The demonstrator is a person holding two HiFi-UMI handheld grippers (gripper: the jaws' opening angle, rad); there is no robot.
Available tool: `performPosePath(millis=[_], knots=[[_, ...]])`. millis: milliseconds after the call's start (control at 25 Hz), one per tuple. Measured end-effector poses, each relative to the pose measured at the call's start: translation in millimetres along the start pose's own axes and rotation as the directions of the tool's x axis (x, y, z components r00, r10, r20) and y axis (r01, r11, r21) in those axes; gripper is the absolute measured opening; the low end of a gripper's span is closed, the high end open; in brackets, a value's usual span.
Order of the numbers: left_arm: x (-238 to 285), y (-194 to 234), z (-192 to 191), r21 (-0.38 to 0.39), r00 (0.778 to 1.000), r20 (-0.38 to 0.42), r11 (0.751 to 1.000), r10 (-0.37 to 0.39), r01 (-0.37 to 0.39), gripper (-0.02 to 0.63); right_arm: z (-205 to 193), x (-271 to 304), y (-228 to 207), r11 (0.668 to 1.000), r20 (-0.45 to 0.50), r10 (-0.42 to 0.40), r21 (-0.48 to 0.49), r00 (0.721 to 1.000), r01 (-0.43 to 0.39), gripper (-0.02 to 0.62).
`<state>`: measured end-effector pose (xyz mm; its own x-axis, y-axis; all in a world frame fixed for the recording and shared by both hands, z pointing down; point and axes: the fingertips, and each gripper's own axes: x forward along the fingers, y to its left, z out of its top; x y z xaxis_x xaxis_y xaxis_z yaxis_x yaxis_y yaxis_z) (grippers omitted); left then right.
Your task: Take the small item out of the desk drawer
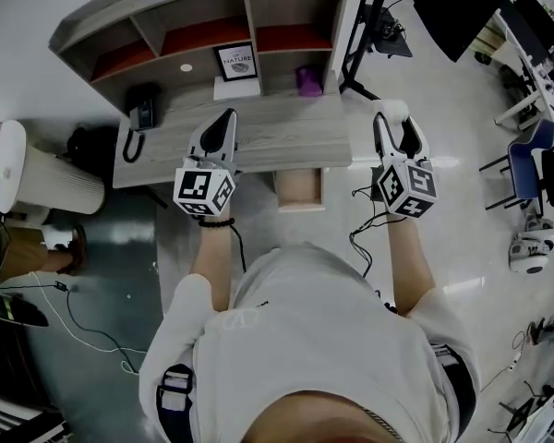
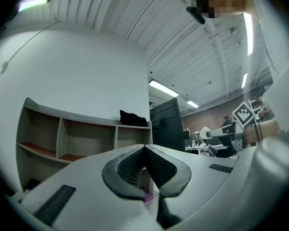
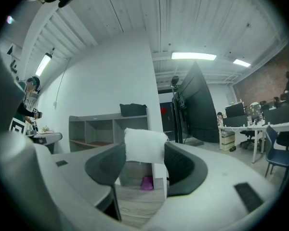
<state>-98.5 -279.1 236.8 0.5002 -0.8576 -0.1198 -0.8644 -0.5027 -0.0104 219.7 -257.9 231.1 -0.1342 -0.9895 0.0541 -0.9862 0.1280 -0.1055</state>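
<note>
The desk drawer stands pulled out under the front edge of the grey wooden desk, and its pale inside shows nothing. My right gripper hangs off the desk's right end, above the floor, shut on a small white soft item. In the right gripper view that white item is pinched between the dark pads. My left gripper is over the desk top left of the drawer. Its jaws meet at the tips, with nothing between them.
A shelf unit runs along the desk's back, with a framed sign and a purple object in front of it. A black phone lies at the desk's left end. Office chairs and cables are to the right.
</note>
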Motion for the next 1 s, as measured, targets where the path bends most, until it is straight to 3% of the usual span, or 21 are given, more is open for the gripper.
performPosePath(millis=[1000], knots=[[-0.3, 1.1, 0.8, -0.004, 1.000, 0.006, 1.000, -0.003, 0.003, -0.002, -4.1, 1.3, -3.3, 1.000, -0.017, -0.022, -0.001, 1.000, 0.022, 0.250]])
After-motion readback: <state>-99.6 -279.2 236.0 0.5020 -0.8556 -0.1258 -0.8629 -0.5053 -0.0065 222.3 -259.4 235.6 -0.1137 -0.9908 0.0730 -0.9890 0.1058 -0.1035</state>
